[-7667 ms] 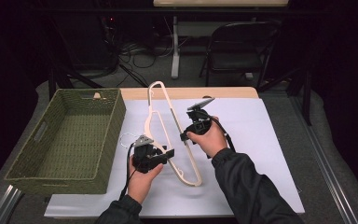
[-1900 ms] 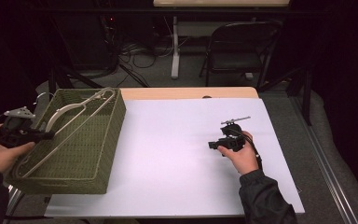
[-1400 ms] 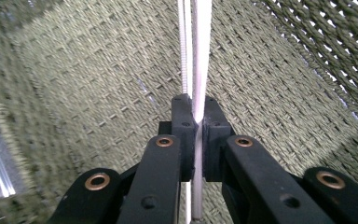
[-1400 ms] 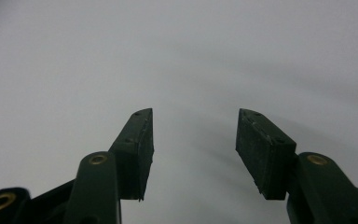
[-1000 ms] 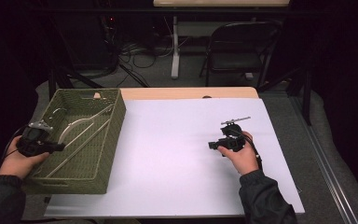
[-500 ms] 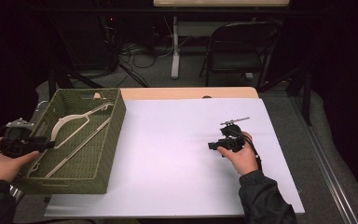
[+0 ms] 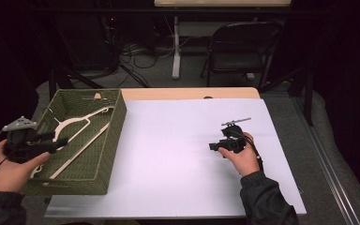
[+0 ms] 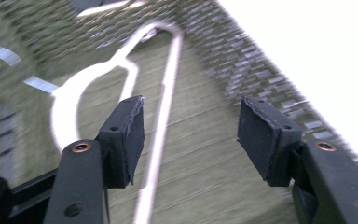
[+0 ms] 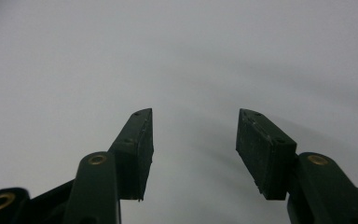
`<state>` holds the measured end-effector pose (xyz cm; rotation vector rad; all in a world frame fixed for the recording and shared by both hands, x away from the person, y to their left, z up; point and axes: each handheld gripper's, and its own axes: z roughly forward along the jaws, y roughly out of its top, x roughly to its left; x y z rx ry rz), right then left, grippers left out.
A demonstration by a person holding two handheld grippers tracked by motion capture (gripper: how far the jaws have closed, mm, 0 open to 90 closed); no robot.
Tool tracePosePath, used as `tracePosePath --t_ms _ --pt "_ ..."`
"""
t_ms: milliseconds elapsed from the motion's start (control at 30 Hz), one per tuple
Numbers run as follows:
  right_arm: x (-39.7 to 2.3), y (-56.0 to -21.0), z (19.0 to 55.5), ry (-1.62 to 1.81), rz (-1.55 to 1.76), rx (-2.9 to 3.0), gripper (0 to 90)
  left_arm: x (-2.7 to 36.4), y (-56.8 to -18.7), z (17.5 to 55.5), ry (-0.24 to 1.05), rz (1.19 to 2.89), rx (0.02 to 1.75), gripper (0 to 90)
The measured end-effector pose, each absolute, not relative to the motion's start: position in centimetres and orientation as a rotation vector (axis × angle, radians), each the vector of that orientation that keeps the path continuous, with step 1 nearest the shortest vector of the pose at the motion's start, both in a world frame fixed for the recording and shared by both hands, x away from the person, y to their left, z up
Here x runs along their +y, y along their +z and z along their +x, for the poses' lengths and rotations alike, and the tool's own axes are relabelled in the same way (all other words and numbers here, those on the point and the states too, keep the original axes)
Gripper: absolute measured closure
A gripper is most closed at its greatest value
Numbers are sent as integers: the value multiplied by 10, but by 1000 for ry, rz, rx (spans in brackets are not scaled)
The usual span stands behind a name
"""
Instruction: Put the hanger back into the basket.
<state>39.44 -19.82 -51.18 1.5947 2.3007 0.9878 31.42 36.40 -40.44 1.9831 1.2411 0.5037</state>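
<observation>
Released, the white hanger (image 7: 77,138) now lies in the green basket (image 7: 104,166) at the tabletop's left edge; left gripper (image 8: 191,135) jaws have just opened wide, empty. Right gripper (image 9: 193,149) jaws are wide too.

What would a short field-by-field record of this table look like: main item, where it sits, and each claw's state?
item: white clothes hanger
location: lying inside the green woven basket at the table's left end
left claw: jaws have just been opening, now wide and off the hanger, above the basket
right claw: open, empty, over the white table sheet
contact: neither claw touches the hanger
</observation>
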Motion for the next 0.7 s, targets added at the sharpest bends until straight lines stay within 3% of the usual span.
tracePosePath --t_ms 433,700 --pt "-207 -503 374 981 1545 2276 456 255 -418 311 406 1970 1016 381" --pt "-213 -500 360 985 1497 2281 456 204 -452 306 341 1999 925 387"
